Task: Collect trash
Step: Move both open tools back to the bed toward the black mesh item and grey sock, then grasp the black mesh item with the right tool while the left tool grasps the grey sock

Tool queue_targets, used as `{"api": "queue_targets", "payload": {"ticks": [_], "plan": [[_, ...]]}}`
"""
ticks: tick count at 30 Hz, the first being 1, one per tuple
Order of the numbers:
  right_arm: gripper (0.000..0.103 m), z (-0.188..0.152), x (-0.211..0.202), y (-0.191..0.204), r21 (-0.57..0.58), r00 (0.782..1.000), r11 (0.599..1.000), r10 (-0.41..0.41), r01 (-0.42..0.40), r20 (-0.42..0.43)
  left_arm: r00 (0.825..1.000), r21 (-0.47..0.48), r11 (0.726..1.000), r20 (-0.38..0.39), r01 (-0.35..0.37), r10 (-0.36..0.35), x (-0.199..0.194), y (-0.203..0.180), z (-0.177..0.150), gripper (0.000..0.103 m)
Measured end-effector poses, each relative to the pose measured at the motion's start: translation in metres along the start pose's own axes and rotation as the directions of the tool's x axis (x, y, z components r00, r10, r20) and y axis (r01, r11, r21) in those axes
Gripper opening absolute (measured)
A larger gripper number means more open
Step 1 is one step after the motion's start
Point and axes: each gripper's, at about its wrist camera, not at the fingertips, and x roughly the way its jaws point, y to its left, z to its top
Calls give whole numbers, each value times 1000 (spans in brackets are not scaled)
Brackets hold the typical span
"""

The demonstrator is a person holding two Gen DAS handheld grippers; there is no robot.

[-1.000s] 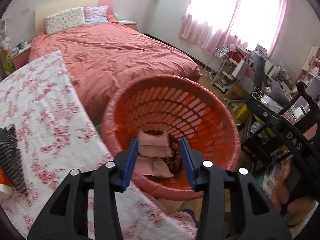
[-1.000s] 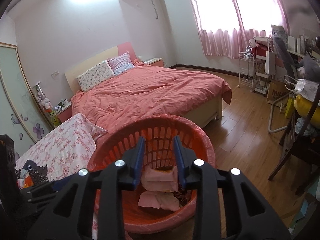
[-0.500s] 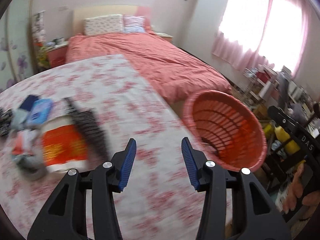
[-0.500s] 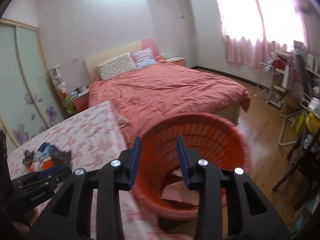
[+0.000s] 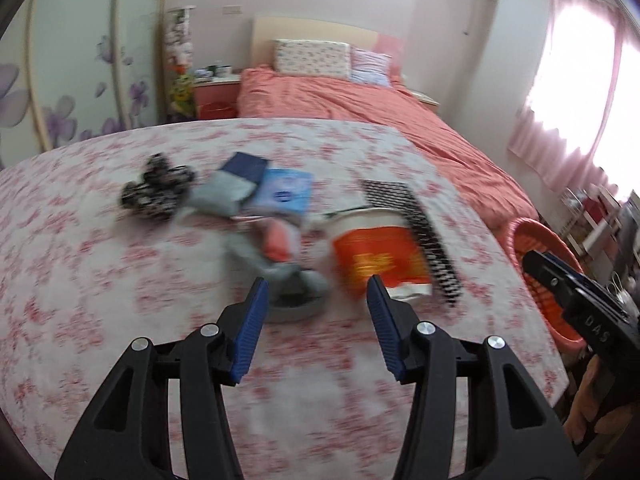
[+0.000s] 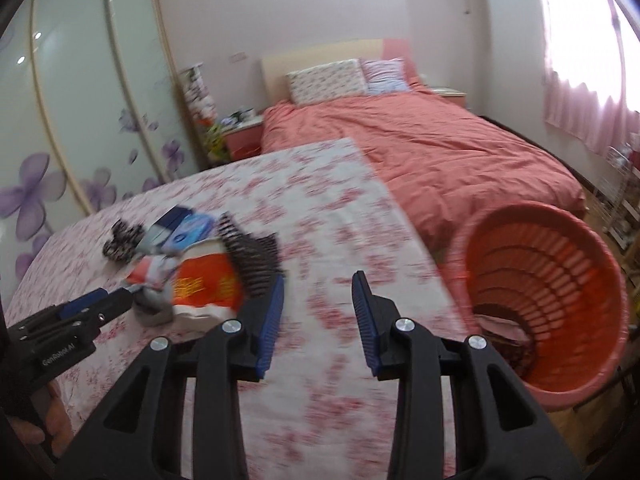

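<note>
Both empty grippers, left (jaws just widened) and right, swing from basket toward what looks like litter mid-table.

Your left gripper is tilted downward with its jaws apart, and they've just been opening a bit wider, nothing between the blue pads. Your right gripper is tilted down too, jaws parted but narrower than the left, also empty. Each one pokes into the other's view from the side, and part of your hand shows wrapped round the left handle.
</note>
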Motion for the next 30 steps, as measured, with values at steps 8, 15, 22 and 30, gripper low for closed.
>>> {"api": "queue_targets", "payload": {"ticks": [8, 15, 22, 30], "plan": [[30, 0, 35, 34, -41, 997, 999, 22, -25, -74, 1000, -66, 998, -8, -25, 24, -3, 41, -6, 51], [29, -5, 55, 45, -78, 993, 997, 5, -14, -118, 1000, -90, 996, -15, -20, 19, -2, 54, -9, 51], [29, -6, 65, 48, -89, 991, 996, -9, -3, -134, 1000, -95, 995, -26, -17, 15, 1, 57, -11, 51], [18, -4, 74, 48, -101, 989, 995, -20, 5, -144, 999, -94, 996, -41, -12, 8, 5, 56, -12, 51]]}}
